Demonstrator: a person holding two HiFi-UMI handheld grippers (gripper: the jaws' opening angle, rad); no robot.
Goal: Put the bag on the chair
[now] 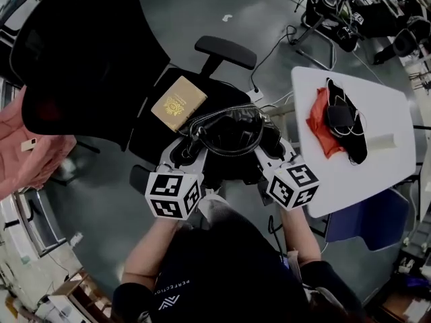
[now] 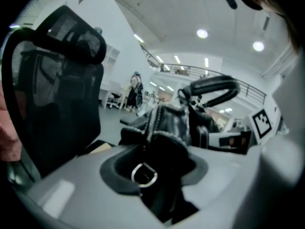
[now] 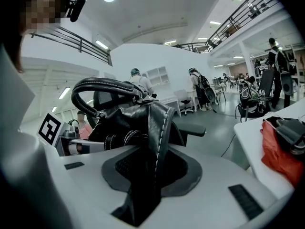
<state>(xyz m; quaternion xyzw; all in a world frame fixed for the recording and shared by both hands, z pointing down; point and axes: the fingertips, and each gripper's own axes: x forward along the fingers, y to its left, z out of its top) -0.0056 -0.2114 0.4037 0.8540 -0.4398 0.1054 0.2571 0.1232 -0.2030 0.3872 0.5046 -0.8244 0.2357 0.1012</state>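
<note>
Bag (image 1: 232,130): black leather with white stitching and a looped carry handle (image 3: 105,87), held up between both grippers in front of the person, over the front of the chair seat. Whether it touches the seat cannot be told, and its inside is not visible.

Left hand-held gripper (image 1: 185,150): clenched on one end of the bag, with a metal D-ring (image 2: 144,174) lying between its jaws.

Right hand-held gripper (image 1: 271,152): clenched on the other end, with a stitched leather fold running between its jaws.

Chair (image 1: 87,52): black office chair with a mesh back, at the upper left of the head view. One armrest (image 1: 225,51) lies beyond the bag.

Tan booklet (image 1: 178,103): flat on the chair seat, just beside the bag and on its far left side.

Tabletop (image 1: 390,113): white, to the person's right and apart from the chair. It carries a red cloth (image 1: 318,123) with a black item and thin cords (image 1: 343,120) lying on and beside it.

Floor (image 1: 202,12): plain grey, with a cable trailing near the tabletop.

Pink garment (image 1: 27,153): at the left edge, beside the chair back.

Room: large open hall with a white ceiling, round lights and a railed upper gallery. People stand among desks in the distance.
</note>
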